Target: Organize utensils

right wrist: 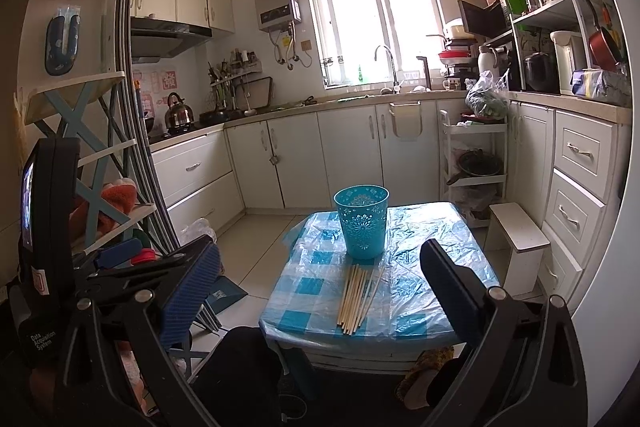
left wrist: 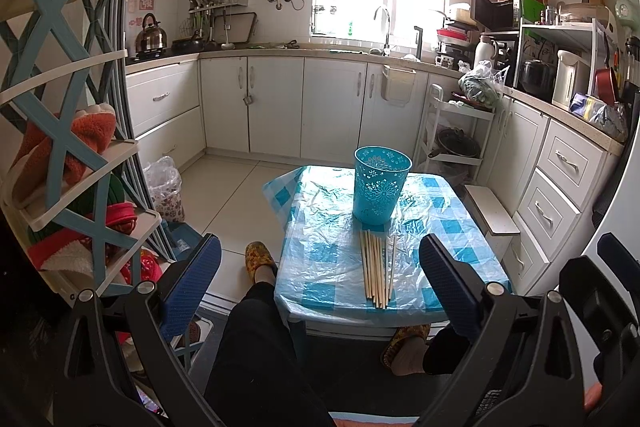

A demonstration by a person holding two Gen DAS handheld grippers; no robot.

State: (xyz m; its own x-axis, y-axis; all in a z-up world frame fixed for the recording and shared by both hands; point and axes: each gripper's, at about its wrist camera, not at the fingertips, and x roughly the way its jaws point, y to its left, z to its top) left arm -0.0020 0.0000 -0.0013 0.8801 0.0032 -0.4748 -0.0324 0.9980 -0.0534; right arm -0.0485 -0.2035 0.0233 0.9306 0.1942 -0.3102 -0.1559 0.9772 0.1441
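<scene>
Chopsticks (left wrist: 377, 269) lie in a loose bundle on the worktop (left wrist: 448, 227), tips just beside the teal cup (left wrist: 382, 185), prob. staged so they drop straight in. Left tool (left wrist: 320, 275) & right tool (right wrist: 320, 287) both wide open, holding nothing, held back from worktop, aimed at the bundle.

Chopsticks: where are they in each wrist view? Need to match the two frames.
Left wrist: chopsticks lie in a bundle low and right of centre, on the table, just in front of the blue basket.
Right wrist: chopsticks sit low and a bit right of centre, fanned slightly, again in front of the basket.
Shared landmark: the blue basket, right behind the bundle in both.
</scene>
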